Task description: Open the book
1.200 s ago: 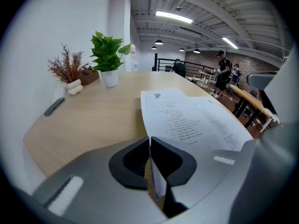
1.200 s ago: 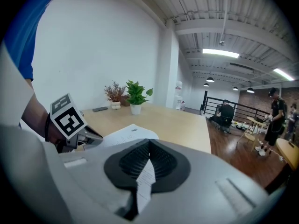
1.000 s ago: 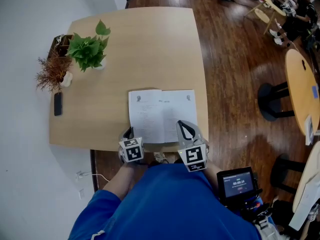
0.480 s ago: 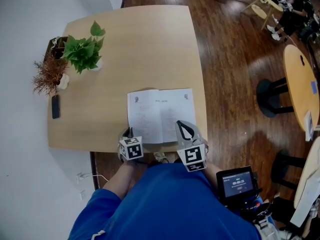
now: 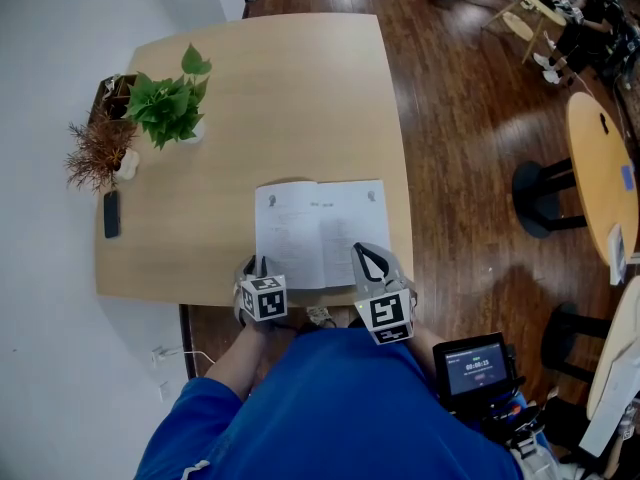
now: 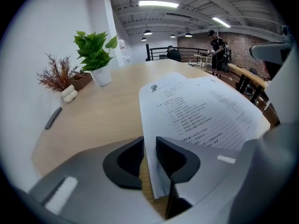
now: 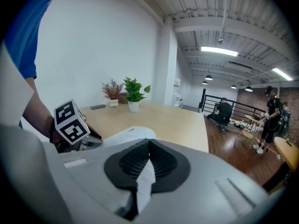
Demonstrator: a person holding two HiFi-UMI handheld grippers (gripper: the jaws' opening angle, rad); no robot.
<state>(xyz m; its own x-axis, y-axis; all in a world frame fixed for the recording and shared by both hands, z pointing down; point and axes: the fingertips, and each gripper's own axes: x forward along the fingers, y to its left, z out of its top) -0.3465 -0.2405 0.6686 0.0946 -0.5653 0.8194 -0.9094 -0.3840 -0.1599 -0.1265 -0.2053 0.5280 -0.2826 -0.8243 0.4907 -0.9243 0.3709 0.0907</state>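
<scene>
Open book (image 5: 322, 230) on bench (image 5: 280, 98); right tool (image 5: 372, 260) clamps its right page, likely steadying; left tool (image 5: 257, 266) opening, page edge between jaws.

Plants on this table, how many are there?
2. A green leafy plant in a white pot stands near the table's far left corner; a dried reddish-brown plant sits right beside it, closer to the left edge. None looks hidden.
</scene>
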